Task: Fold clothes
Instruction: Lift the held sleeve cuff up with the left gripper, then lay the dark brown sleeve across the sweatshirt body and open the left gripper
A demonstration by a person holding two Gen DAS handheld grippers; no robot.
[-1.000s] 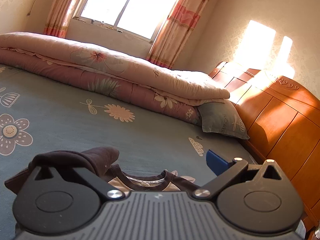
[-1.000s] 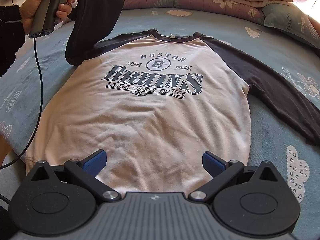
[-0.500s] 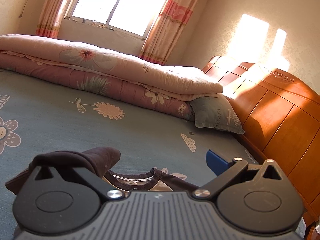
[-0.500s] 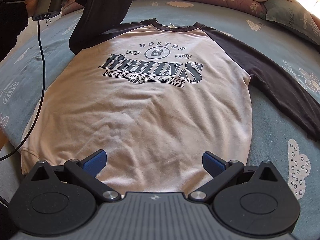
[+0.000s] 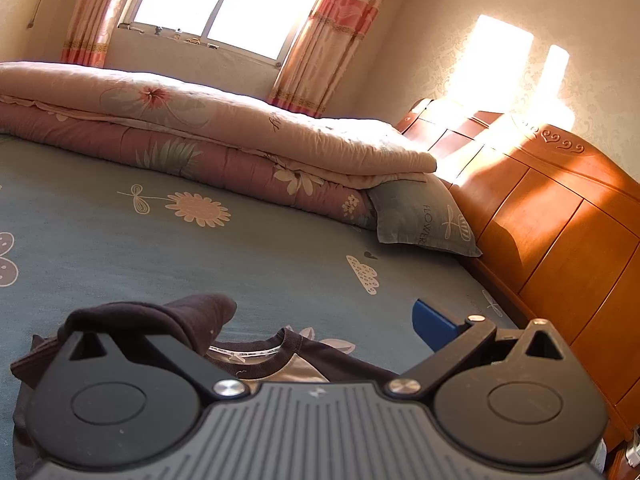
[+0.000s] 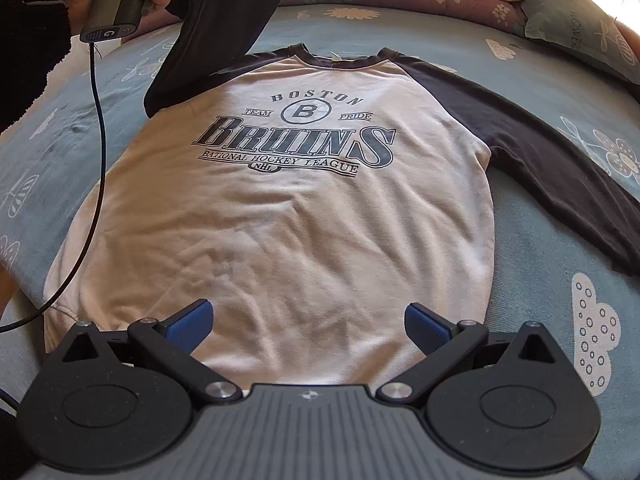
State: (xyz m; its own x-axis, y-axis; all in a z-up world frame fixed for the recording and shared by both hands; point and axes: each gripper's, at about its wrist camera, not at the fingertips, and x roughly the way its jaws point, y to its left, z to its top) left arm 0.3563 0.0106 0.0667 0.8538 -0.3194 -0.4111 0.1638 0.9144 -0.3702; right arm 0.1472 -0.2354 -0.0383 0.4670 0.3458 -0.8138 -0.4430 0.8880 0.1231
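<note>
A cream raglan shirt [image 6: 280, 216] with dark sleeves and a "Boston Bruins" print lies flat, face up, on the bed. Its left sleeve [image 6: 216, 28] is lifted off the bed and hangs from my left gripper, seen at the top left of the right wrist view. In the left wrist view that dark sleeve [image 5: 168, 320] is draped over the left finger; the jaws stand wide, the right blue pad [image 5: 434, 326] bare, the collar [image 5: 280, 350] below. My right gripper [image 6: 306, 326] is open and empty over the shirt's hem. The right sleeve [image 6: 560, 168] lies stretched out.
The bed has a blue-grey flowered sheet [image 5: 120, 240]. A folded pink quilt [image 5: 200, 140] and a pillow [image 5: 424, 220] lie at the far side. A wooden headboard [image 5: 560, 240] stands on the right. A black cable [image 6: 98, 140] hangs from the left gripper across the shirt's left edge.
My left gripper has risen and carried the dark sleeve higher and toward the shirt's middle. My right gripper has edged slightly forward over the hem.
</note>
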